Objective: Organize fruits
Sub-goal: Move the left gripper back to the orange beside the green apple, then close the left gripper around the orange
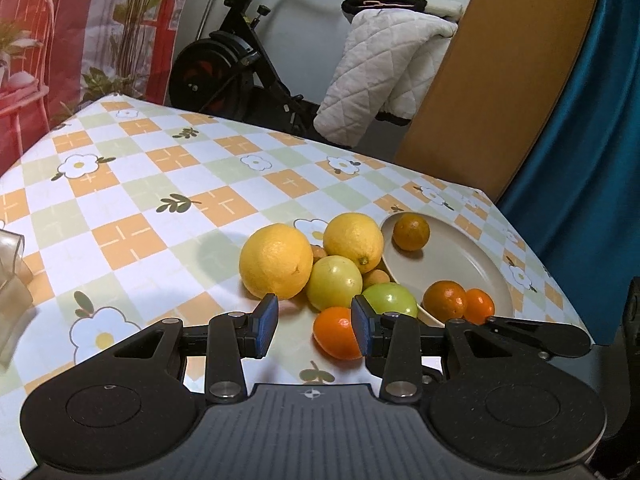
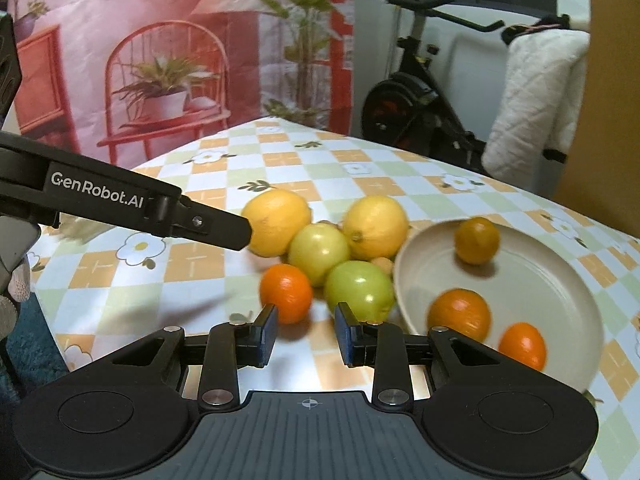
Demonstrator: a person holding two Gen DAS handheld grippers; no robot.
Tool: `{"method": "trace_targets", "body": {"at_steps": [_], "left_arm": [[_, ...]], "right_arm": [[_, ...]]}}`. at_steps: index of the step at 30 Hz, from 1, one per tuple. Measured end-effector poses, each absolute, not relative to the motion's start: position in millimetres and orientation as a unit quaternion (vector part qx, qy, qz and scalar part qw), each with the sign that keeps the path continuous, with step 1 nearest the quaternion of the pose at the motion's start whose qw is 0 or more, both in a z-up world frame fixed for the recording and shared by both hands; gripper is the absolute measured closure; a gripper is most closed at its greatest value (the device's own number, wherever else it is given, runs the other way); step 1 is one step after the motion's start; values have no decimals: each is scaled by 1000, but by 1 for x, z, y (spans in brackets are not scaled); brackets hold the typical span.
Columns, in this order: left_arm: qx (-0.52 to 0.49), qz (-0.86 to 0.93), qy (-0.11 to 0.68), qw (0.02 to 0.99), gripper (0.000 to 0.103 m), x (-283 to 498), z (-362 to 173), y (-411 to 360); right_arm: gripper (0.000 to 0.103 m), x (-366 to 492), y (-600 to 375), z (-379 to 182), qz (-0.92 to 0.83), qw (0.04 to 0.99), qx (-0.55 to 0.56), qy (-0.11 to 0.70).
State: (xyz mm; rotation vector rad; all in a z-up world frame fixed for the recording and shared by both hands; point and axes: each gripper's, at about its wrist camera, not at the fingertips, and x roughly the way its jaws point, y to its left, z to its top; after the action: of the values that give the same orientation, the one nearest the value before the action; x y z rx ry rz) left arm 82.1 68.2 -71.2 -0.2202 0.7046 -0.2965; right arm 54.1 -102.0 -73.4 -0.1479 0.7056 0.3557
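A pile of fruit lies on the checked tablecloth: two yellow lemons (image 1: 276, 261) (image 1: 353, 241), a pale green apple (image 1: 334, 282), a greener apple (image 1: 390, 300) and a loose orange (image 1: 338, 333). A beige plate (image 1: 448, 256) to the right holds three oranges (image 1: 411, 231) (image 1: 445, 300) (image 1: 479, 306). My left gripper (image 1: 316, 326) is open, just short of the loose orange, its right pad by the fruit. My right gripper (image 2: 306, 330) is open and empty in front of the orange (image 2: 286, 293) and green apple (image 2: 359, 290); the plate (image 2: 560, 280) lies to its right.
A clear glass container (image 1: 10, 264) stands at the table's left edge. The left gripper's arm (image 2: 120, 204) crosses the right wrist view at left. An exercise bike (image 1: 240, 60) with a white quilted jacket (image 1: 384, 76) stands behind the table, beside a wooden panel and teal curtain.
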Motion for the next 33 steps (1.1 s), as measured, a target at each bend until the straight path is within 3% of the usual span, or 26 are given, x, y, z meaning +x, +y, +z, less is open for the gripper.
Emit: {"method": "trace_targets", "body": {"at_steps": [33], "left_arm": [[-118,-192,380,897,59,112,-106,44]], "right_arm": [[71,75,-87,-95,185,914,-84,352]]}}
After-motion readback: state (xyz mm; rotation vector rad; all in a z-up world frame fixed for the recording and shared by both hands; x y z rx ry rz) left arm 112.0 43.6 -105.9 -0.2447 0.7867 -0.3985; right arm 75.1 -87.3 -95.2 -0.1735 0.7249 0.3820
